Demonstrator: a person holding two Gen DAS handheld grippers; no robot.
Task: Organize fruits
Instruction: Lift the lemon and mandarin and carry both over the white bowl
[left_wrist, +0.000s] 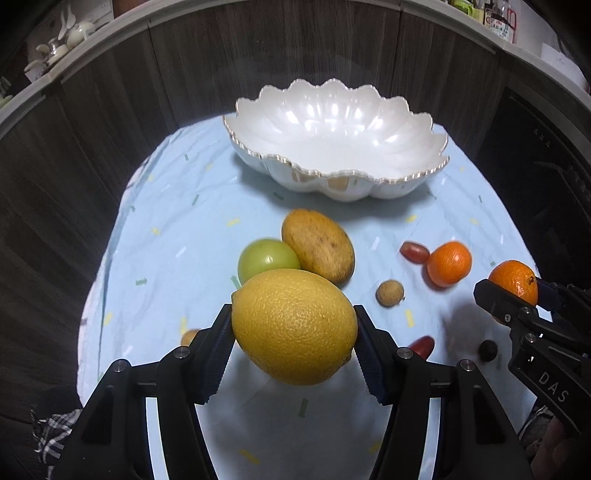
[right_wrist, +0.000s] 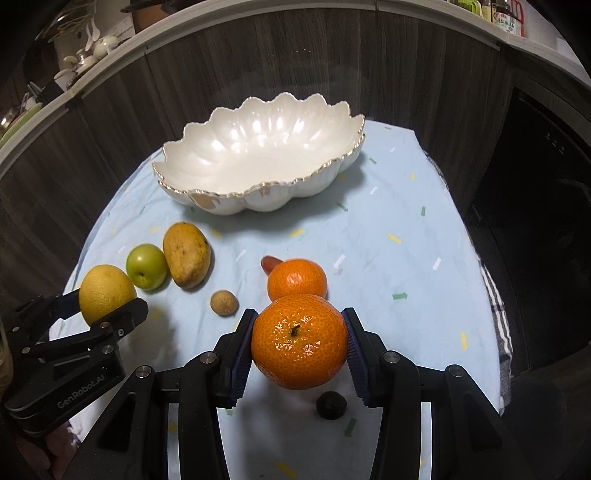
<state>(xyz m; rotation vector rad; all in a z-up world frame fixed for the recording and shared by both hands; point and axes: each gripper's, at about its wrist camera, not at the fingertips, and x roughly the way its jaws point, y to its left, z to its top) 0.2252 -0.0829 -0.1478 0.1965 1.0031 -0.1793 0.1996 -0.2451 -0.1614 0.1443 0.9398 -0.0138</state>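
- Currently left gripper (left_wrist: 294, 328) clamps a big yellow lemon (left_wrist: 294, 326) between both pads, lifted clear of the cloth (left_wrist: 177, 206).
- Right gripper (right_wrist: 300, 341) holds a tangerine (right_wrist: 300, 341) snug between its pads, stem spot facing the camera, also off the cloth.
- White scalloped bowl (left_wrist: 332, 155) with gold rim sits at the far side of the pale blue cloth, nothing inside.
- Mango (left_wrist: 318, 245) and green apple (left_wrist: 267, 258) touch each other, lying between lemon and bowl.
- Second tangerine (left_wrist: 449, 264) rests on the cloth, red grape (left_wrist: 414, 252) just beside it.
- Small tan round fruit (left_wrist: 389, 292) lies apart, near the middle.
- Dark small fruit (right_wrist: 331, 405) lies on the cloth below the held tangerine; another red grape (left_wrist: 421, 346) near it.
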